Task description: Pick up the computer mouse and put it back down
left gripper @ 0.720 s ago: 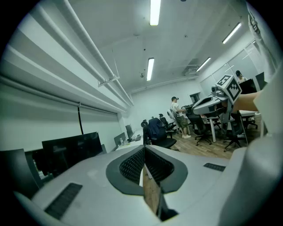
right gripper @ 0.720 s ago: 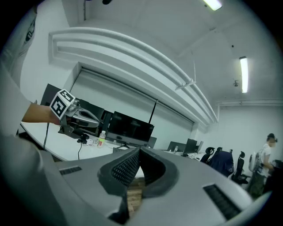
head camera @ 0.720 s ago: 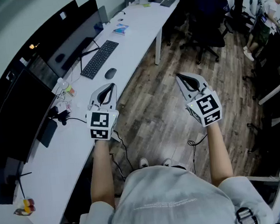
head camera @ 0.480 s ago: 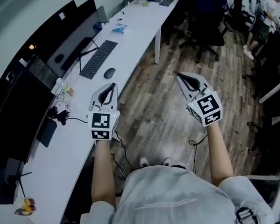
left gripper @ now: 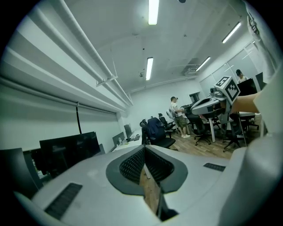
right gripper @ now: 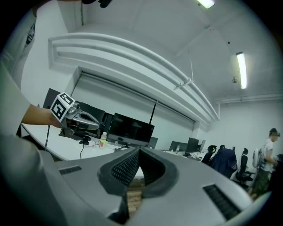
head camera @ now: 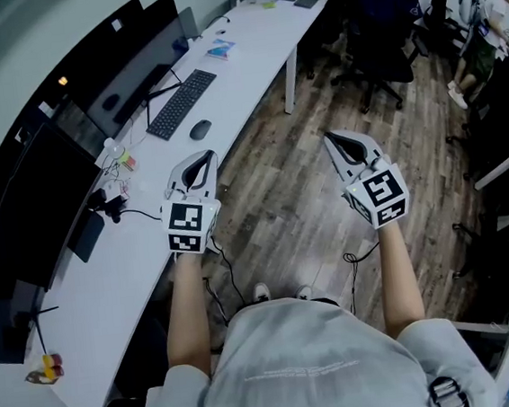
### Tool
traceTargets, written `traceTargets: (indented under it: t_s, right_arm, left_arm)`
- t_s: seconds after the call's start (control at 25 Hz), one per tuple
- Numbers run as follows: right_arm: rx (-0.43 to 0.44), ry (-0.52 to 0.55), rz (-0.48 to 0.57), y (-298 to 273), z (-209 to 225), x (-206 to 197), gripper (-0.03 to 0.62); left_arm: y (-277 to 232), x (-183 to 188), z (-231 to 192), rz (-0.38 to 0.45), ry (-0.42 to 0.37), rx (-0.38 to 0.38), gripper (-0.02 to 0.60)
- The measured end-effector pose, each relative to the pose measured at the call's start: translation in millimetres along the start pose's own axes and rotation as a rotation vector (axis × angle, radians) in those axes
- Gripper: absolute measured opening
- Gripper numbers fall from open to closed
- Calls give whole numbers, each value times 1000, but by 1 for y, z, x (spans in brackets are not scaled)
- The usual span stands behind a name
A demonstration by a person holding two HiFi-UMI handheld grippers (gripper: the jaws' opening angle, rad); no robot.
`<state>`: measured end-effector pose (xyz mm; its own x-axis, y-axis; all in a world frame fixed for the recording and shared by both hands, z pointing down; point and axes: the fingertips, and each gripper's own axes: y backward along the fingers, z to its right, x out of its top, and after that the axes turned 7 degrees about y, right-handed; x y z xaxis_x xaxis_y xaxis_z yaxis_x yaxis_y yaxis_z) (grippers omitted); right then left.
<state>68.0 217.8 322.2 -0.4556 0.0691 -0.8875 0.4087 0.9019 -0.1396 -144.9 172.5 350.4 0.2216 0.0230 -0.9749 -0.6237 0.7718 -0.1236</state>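
Presently the left gripper [head camera: 199, 159] and right gripper [head camera: 335, 142] are both closed on nothing, well short of the mouse [head camera: 200, 130], which lies on the desk [head camera: 248, 54] beside the keyboard [head camera: 181, 105] (untouched); approaching with the jaws closed would probably shove it aside.

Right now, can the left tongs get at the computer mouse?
Probably yes: the computer mouse lies on the desk just beyond the left tongs, beside the keyboard, nothing between. The tongs are shut and must open first.
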Motion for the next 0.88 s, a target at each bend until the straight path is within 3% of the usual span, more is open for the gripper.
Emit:
traceTargets:
  t_s: [0.4, 0.88]
  right_arm:
    - [45, -18, -3, 11, 6, -23, 0]
    - [41, -52, -19, 29, 28, -59, 2]
  left_arm:
    - [-8, -3, 23, -15, 24, 16, 14]
    - [-15, -16, 51, -70, 24, 44, 15]
